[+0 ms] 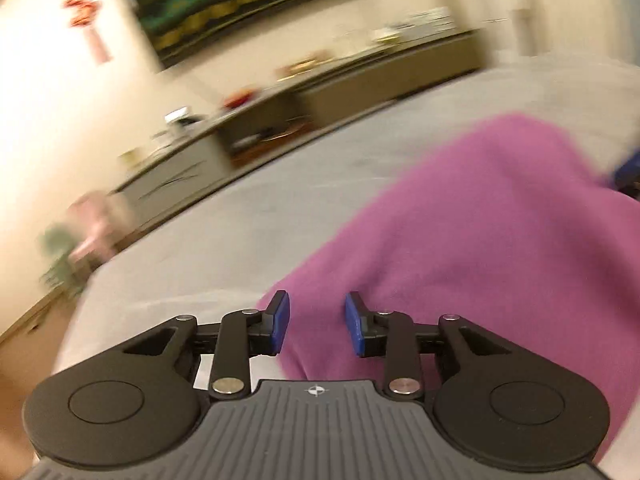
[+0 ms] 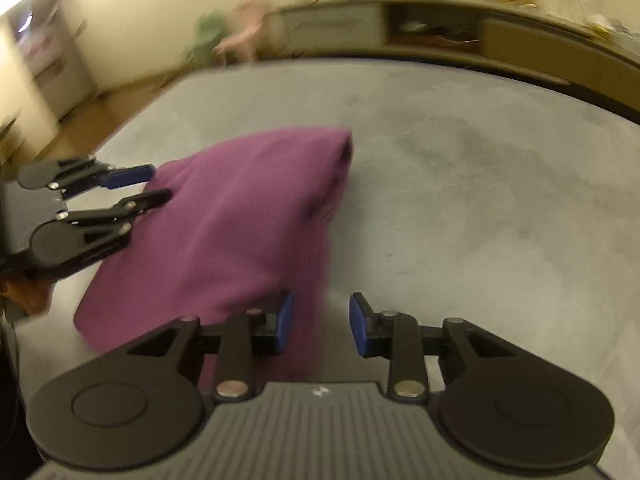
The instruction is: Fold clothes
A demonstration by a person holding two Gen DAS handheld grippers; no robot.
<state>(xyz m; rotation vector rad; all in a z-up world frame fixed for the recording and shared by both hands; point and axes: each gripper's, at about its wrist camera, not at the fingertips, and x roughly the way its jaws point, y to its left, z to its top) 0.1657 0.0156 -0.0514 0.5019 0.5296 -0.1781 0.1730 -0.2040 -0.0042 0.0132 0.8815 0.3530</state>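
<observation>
A purple garment (image 2: 240, 220) lies in a folded heap on the grey bed surface (image 2: 480, 200). In the left wrist view it fills the right half (image 1: 500, 240). My left gripper (image 1: 317, 322) hovers at the garment's near left edge with its blue pads apart and nothing pinched; from the right wrist view the left gripper (image 2: 154, 186) is seen at the heap's left side. My right gripper (image 2: 321, 322) stands open over the garment's near right edge, fabric under its left pad and grey surface under its right. A blue part of the right gripper (image 1: 628, 170) shows at the far right.
A long low cabinet (image 2: 440, 36) with cluttered top runs along the far wall beyond the bed. Small pink and green chairs (image 2: 236, 36) stand on the wooden floor at the bed's far left corner. A dark framed picture (image 1: 248, 4) hangs above.
</observation>
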